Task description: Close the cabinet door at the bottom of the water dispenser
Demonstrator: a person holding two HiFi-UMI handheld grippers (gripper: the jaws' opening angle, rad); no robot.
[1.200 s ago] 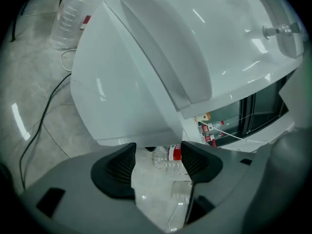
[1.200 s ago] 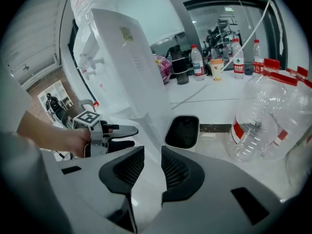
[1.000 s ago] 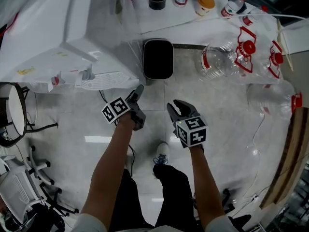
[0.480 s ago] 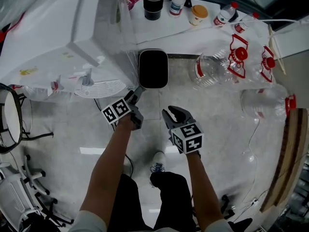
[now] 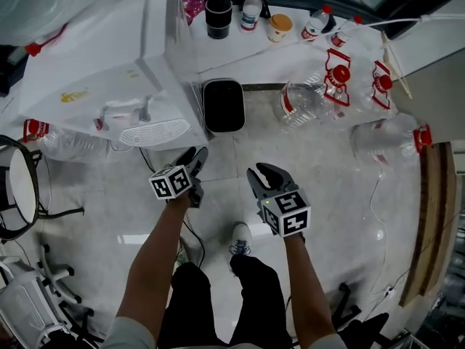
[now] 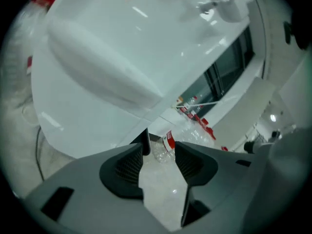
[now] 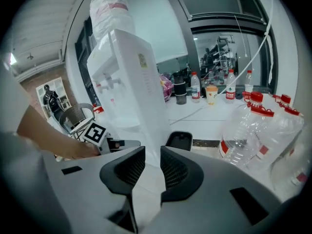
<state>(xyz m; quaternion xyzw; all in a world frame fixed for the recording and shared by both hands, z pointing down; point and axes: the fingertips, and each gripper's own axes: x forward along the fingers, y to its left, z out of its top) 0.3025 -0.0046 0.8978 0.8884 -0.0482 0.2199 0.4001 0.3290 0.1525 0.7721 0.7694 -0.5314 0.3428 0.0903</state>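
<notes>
The white water dispenser (image 5: 138, 71) stands at the upper left of the head view, its drip tray (image 5: 152, 131) facing me. Its lower cabinet front is hidden under the top there. In the right gripper view the dispenser (image 7: 131, 77) rises with a bottle on top, its base behind the jaws. My left gripper (image 5: 195, 158) hovers just below the tray, apart from the dispenser. In its own view the left gripper (image 6: 158, 147) is closing, with nothing between the pads. My right gripper (image 5: 263, 179) floats beside it over the floor; seen in its own view, the right gripper (image 7: 152, 155) is open and holds nothing.
A black bin (image 5: 223, 105) sits on the floor right of the dispenser. Several large clear water bottles (image 5: 320, 93) with red caps lie at the right. Small bottles and cups (image 5: 251, 9) stand on a white ledge behind. A chair (image 5: 18, 180) is at the left, cables on the floor.
Both grippers have risen and drawn back a little from the dispenser's base. The left one has rolled and its jaws have narrowed. The head view has shifted, showing more of the dispenser's top.
</notes>
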